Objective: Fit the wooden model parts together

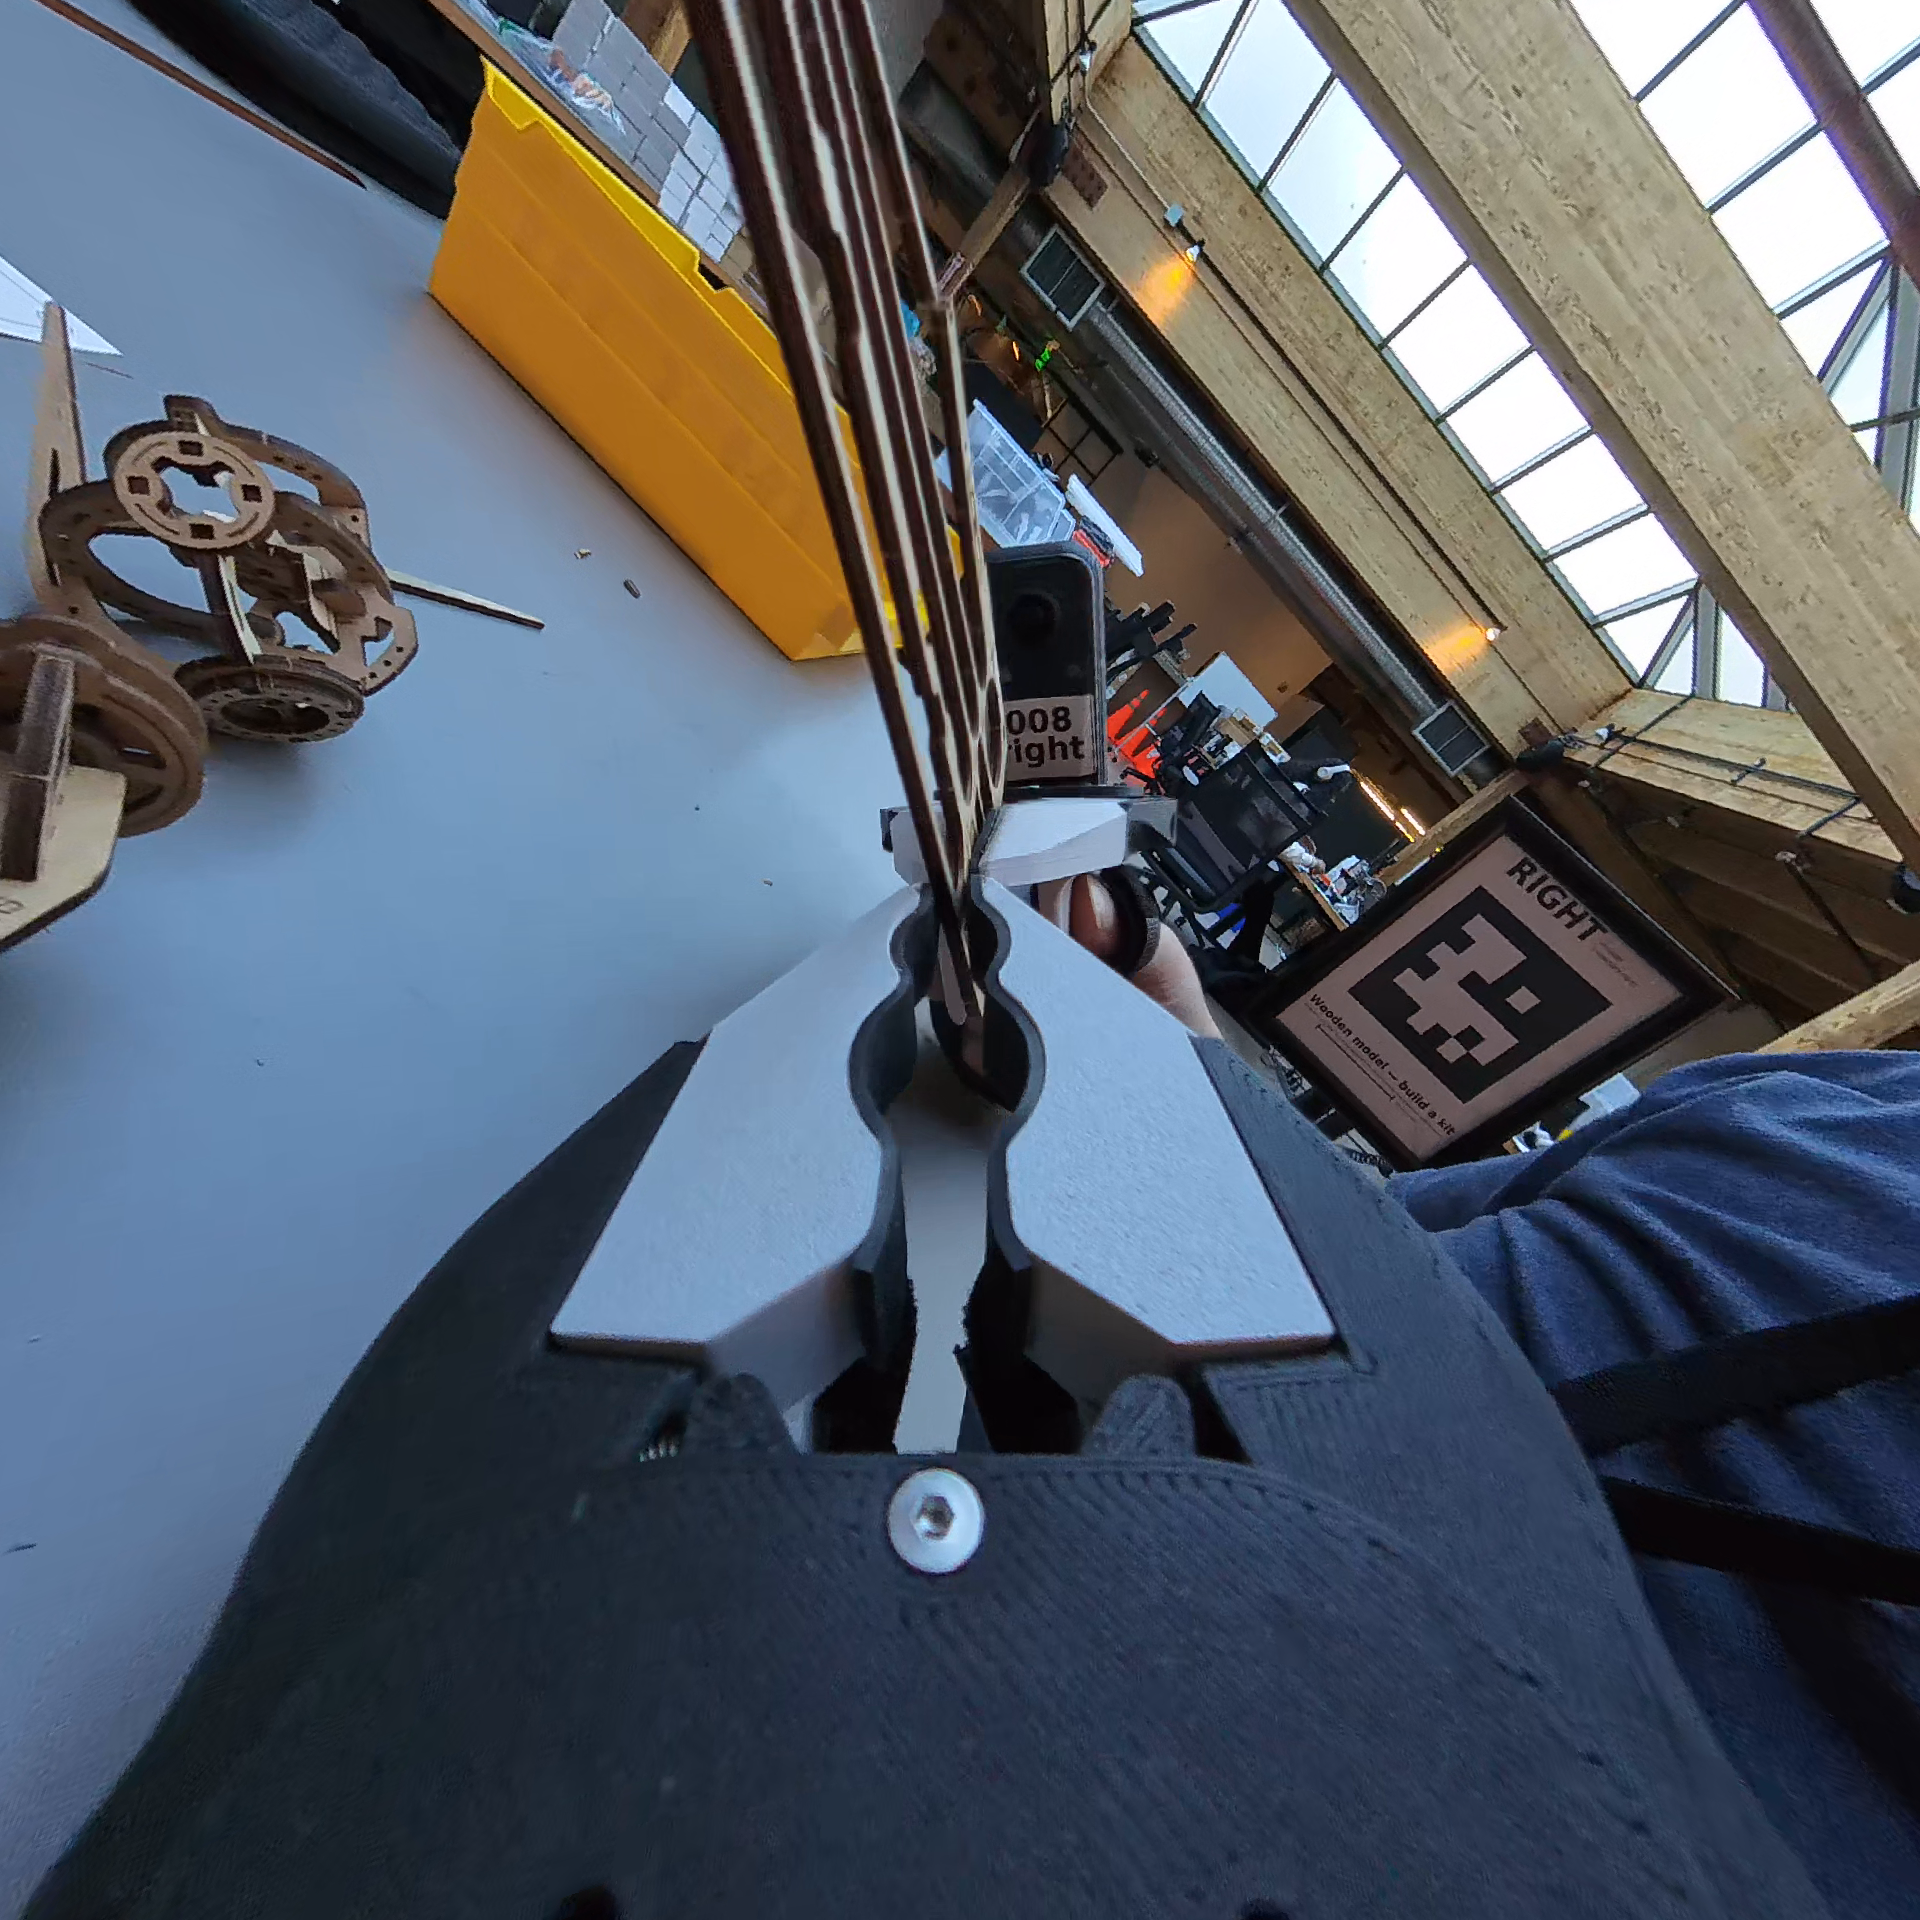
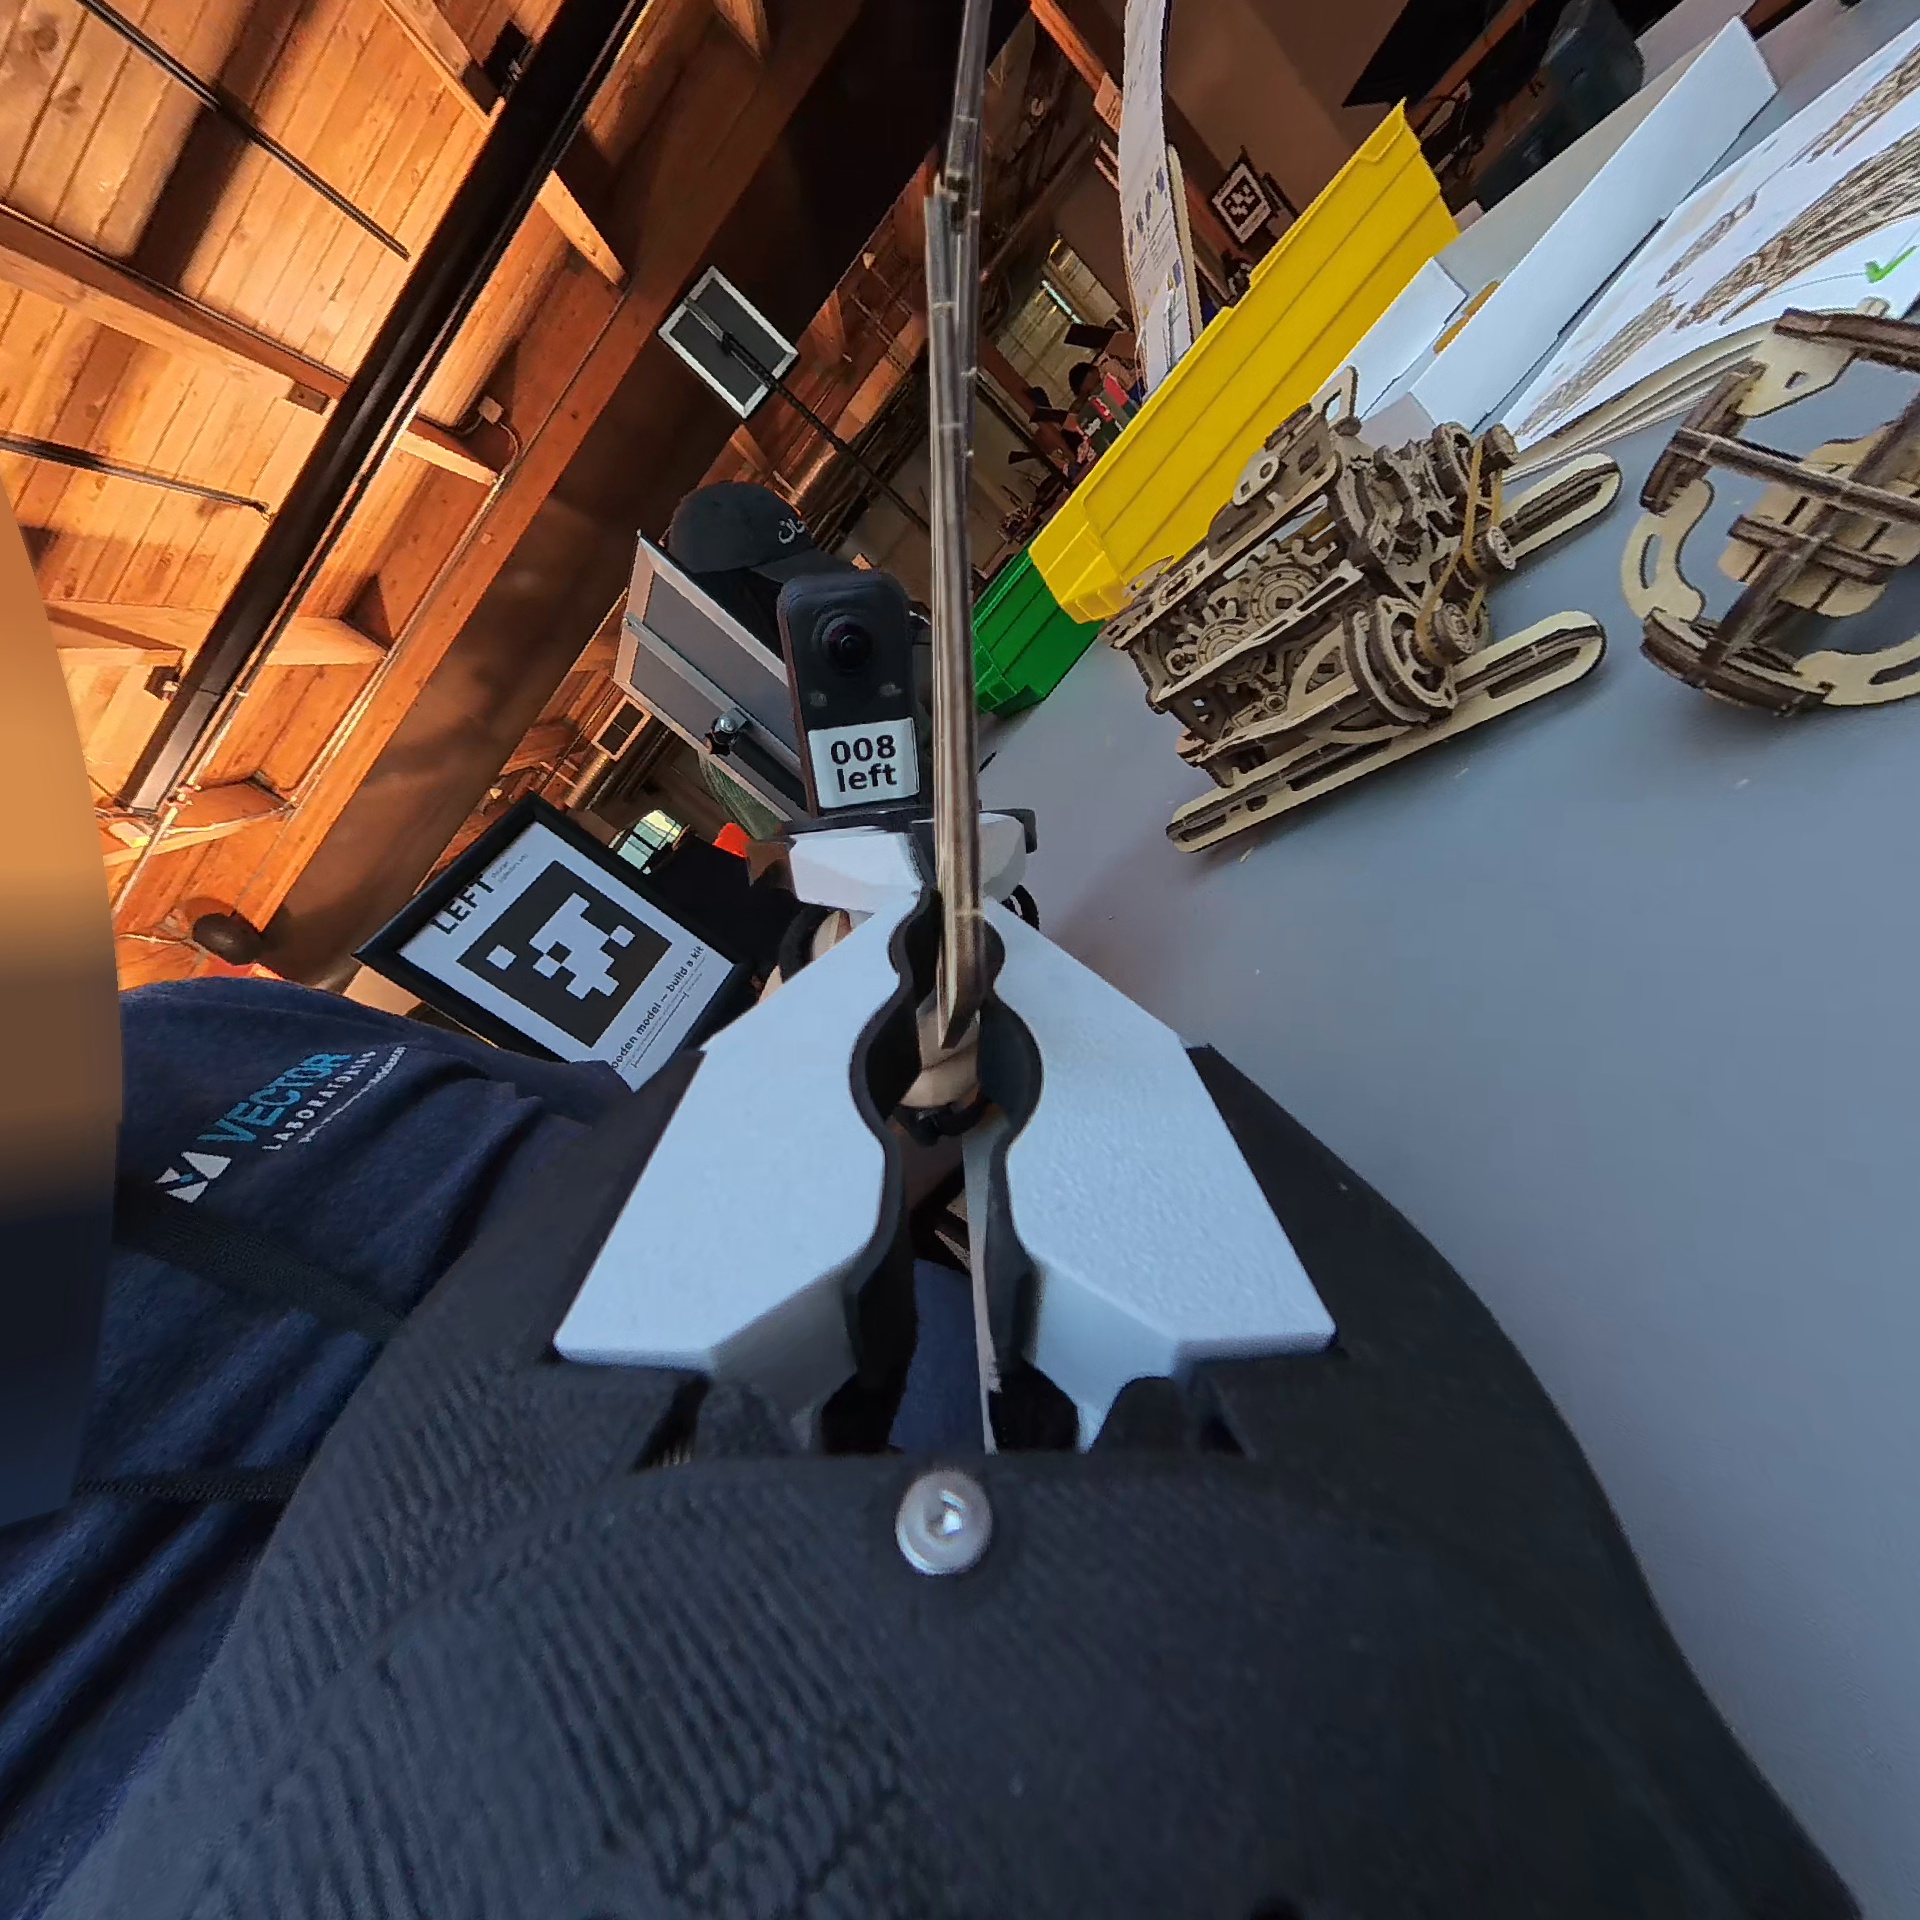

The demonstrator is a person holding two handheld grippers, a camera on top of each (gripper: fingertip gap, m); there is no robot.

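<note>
The thin wooden sheet of laser-cut parts stands on edge, lifted above the grey table, held between the two tools that face each other. The left gripper has its jaws pressed together on the sheet's lower edge, and the right gripper is clamped on the same sheet from the opposite side, so both bite close together near one edge.

The main risk, as I judge it, is the sheet itself: it is thin plywood full of cut-outs, and any twist or pull of one tool against the other could snap it or pop a part loose. The long upper span is unsupported, so it may flex or swing.

To the left on the table lies a partly built round frame. In the right wrist view a finished geared model sits far right, just beside another open frame, with a yellow bin beyond. A dropped piece could strike these.
</note>
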